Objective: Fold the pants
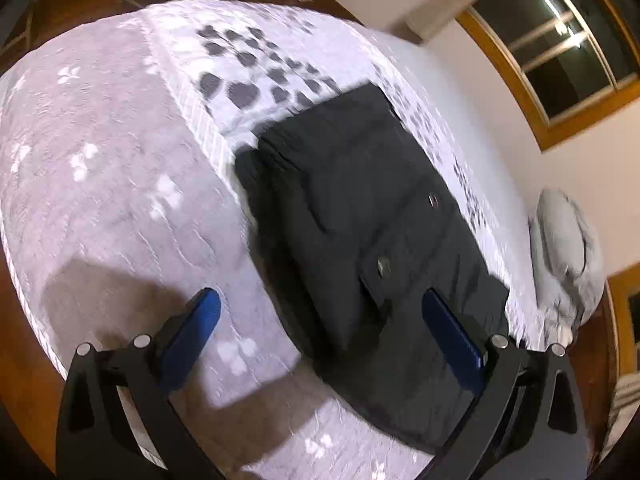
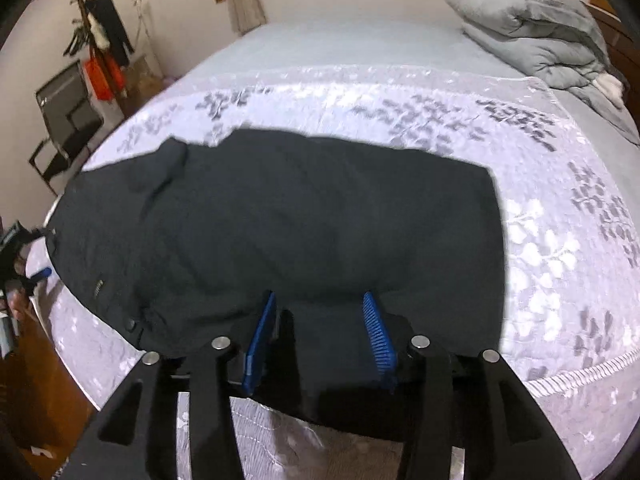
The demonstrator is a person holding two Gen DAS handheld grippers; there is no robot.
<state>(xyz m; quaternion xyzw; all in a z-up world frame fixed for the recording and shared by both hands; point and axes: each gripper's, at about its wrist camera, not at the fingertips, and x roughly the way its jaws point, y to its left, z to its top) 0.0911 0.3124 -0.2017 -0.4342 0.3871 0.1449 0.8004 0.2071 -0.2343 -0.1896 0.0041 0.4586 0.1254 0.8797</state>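
Note:
Black pants (image 1: pixel 360 216) lie folded in a thick rectangle on the bed, waistband and snap buttons facing up. They also fill the middle of the right wrist view (image 2: pixel 304 232). My left gripper (image 1: pixel 320 308) is open and empty, hovering over the near edge of the pants, its right finger above the fabric. My right gripper (image 2: pixel 320 304) is open, its blue pads on either side of a raised fold of the pants' near edge. The left gripper also shows at the far left of the right wrist view (image 2: pixel 24 256).
The bed has a pale lilac quilted cover (image 1: pixel 120 160) with grey leaf print. A folded grey duvet (image 2: pixel 532 24) sits at the head end. A window (image 1: pixel 560 48) is on the wall. A chair (image 2: pixel 68 120) and coat rack (image 2: pixel 100 36) stand beside the bed.

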